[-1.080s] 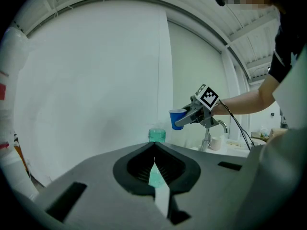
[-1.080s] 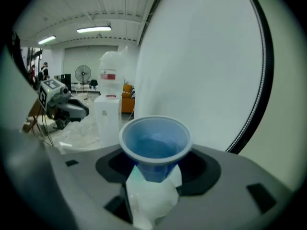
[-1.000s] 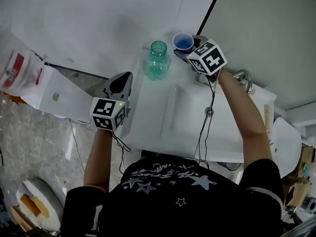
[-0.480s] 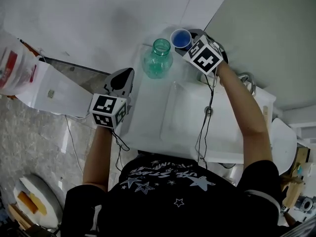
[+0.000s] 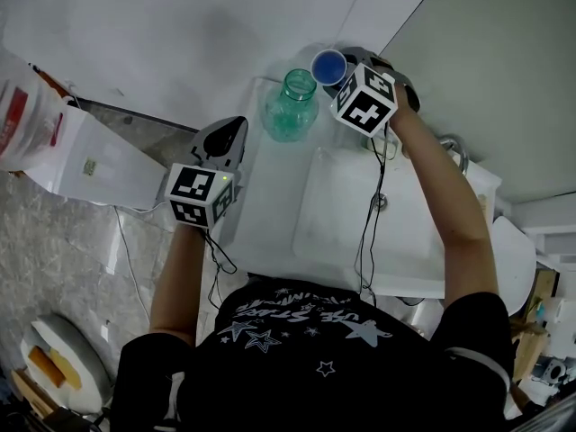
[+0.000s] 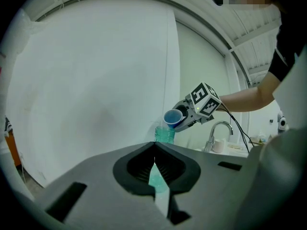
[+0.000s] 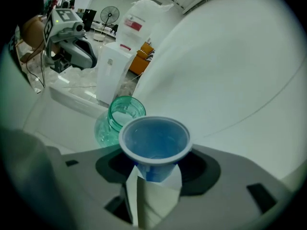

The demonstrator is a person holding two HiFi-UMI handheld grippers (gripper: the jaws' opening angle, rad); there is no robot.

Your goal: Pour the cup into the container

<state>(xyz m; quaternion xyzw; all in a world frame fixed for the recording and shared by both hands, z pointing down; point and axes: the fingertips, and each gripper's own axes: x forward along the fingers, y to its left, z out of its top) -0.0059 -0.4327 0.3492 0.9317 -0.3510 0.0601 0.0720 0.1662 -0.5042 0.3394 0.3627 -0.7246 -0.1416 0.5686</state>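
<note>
At the far edge of the white worktop (image 5: 270, 205), close to the wall, stands the green container (image 5: 290, 106) with its mouth open. Just beside it, toward the far right corner, the right gripper (image 5: 340, 72) holds the blue cup (image 5: 329, 66) off the surface. Its jaws press on the cup's lower body, and the rim tilts toward the container's mouth (nothing lies between the two). A sunken basin (image 5: 351, 205) fills the worktop's right part, with a tap (image 5: 453, 147) at its right edge. Over the left edge hovers the left gripper (image 5: 227, 133), jaws together and empty. Beyond it are a white box (image 5: 90, 160) and a bag (image 5: 18, 106) cut off by the frame. In the head view the right gripper's marker cube hides the cup's base, and whether the cup holds liquid is hard to tell.
</note>
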